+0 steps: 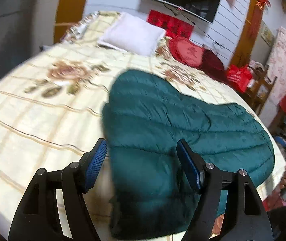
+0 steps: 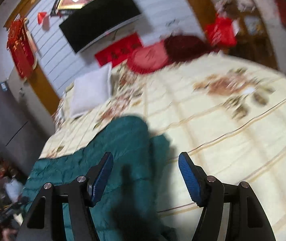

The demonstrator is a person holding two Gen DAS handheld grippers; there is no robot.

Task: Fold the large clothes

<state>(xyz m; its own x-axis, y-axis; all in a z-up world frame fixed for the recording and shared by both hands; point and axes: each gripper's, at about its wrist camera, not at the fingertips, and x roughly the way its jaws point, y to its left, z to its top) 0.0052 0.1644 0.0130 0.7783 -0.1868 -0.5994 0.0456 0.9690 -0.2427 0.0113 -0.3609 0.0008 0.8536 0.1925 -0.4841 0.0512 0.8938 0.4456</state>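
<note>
A dark teal quilted down jacket (image 1: 173,124) lies spread on the bed, in a rounded, partly folded shape. My left gripper (image 1: 141,156) is open and empty, held above the jacket's near left edge. In the right wrist view the jacket (image 2: 94,160) lies at lower left. My right gripper (image 2: 146,170) is open and empty, held above the jacket's right edge, with its shadow falling on the fabric. Both views are motion-blurred.
The cream floral bedspread (image 1: 42,110) covers a large bed. A white pillow (image 1: 132,34) and red cushions (image 1: 187,52) lie at the head. A wall TV (image 1: 183,0) hangs above. Red bags and a wooden chair (image 1: 251,82) stand to the right. A grey cabinet (image 2: 4,116) stands left.
</note>
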